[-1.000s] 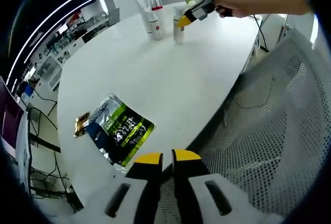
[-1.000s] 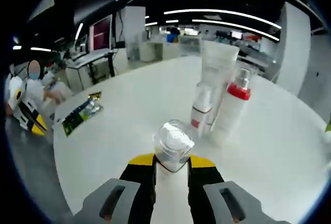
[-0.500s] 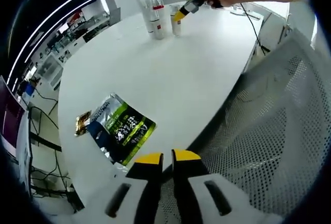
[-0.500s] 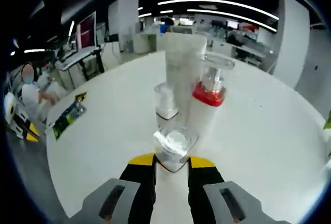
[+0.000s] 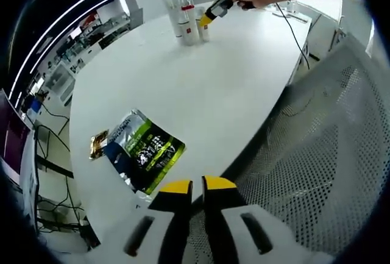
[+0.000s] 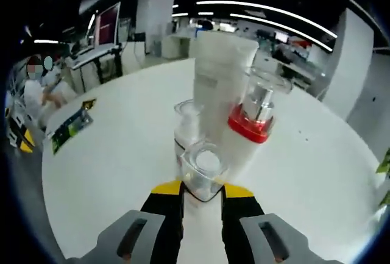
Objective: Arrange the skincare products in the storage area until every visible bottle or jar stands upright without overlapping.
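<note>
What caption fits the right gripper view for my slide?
Right gripper holds a clear-capped bottle beside a white tube and red-collared pump bottle.

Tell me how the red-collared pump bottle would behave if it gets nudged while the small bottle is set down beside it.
The red-collared pump bottle looks tall and narrow, so it probably tips easily. Its smooth plastic likely slides on the glossy white table. The white tube stands close beside it, so a toppling bottle might knock it.

Counted on the one white table point(image 5: 201, 87) are four skincare containers: one tall tube point(image 6: 217, 81), one red-collared pump bottle point(image 6: 251, 124) and two clear-capped bottles point(image 6: 203, 172), plus one green packet point(image 5: 141, 153) and one small gold sachet point(image 5: 96, 145).
</note>
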`<state>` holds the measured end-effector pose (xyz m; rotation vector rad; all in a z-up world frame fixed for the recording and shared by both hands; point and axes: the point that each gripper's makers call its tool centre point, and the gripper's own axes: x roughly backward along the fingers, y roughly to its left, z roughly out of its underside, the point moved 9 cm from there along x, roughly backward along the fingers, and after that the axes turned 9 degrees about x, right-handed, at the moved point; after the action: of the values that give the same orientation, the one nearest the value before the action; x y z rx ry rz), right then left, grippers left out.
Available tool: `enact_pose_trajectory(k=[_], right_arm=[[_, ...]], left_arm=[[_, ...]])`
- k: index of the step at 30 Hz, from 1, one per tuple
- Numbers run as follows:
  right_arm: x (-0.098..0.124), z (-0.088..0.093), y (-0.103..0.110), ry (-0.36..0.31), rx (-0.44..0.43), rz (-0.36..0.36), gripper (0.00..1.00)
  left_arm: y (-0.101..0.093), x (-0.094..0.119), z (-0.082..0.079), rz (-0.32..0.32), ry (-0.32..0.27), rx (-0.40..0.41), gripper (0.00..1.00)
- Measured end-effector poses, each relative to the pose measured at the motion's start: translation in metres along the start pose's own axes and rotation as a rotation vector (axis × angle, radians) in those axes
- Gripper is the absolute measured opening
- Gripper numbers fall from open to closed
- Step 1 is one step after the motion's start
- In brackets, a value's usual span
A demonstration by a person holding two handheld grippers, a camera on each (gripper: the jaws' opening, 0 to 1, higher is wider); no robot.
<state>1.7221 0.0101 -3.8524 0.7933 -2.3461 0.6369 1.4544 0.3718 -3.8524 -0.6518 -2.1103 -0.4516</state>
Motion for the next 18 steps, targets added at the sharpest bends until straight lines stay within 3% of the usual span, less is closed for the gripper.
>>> enact_pose_trajectory(k=[5, 10, 18], right_arm=[[0.000, -0.002, 0.005, -0.027, -0.005, 0.042, 0.18], [0.002, 0.006, 0.003, -0.067, -0.086, 0.090, 0.18], [0.003, 0.010, 0.006, -0.103, -0.110, 0.104, 0.18]], left_arm=[[0.000, 0.000, 0.000, -0.001, 0.003, 0.001, 0.03], [0.000, 0.000, 0.000, -0.005, 0.002, 0.000, 0.02], [0.001, 0.000, 0.000, -0.007, 0.002, -0.001, 0.03]])
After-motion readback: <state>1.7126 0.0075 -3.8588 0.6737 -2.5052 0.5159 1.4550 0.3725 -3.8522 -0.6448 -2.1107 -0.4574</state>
